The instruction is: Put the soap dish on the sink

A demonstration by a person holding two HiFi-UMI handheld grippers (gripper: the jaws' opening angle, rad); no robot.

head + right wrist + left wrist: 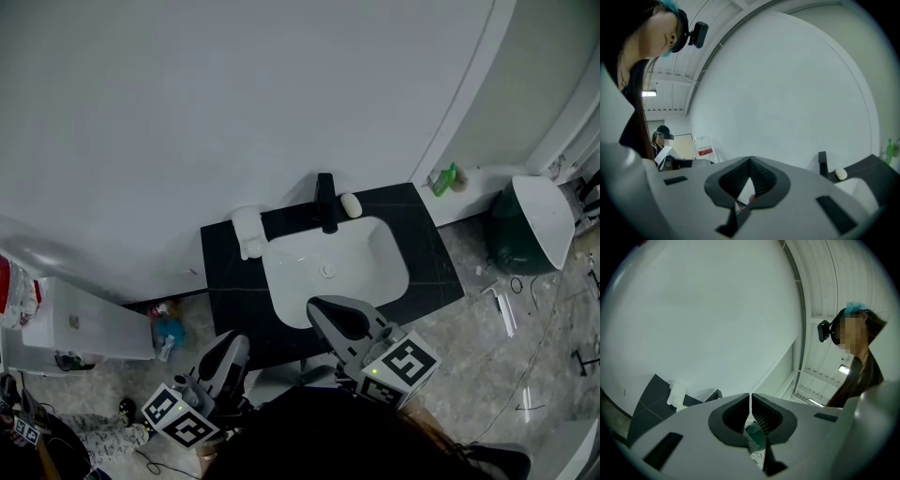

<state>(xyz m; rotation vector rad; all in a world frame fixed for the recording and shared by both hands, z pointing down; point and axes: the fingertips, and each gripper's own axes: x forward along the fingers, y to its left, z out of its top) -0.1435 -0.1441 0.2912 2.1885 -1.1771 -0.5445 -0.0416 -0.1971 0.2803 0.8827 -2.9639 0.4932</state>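
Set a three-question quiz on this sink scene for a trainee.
1. True or false: the left gripper and the right gripper are both shut, holding nothing.
2. In the head view, on which side of the faucet does the oval soap lie? A) left B) right C) in front
3. Fill in: the basin set in the black counter is coloured ___.
Key: 1 true; 2 B; 3 white.

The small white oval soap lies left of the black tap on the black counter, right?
Not quite. The small white oval soap lies to the right of the black tap, not the left. It is on the black counter, as you said. The head view shows this.
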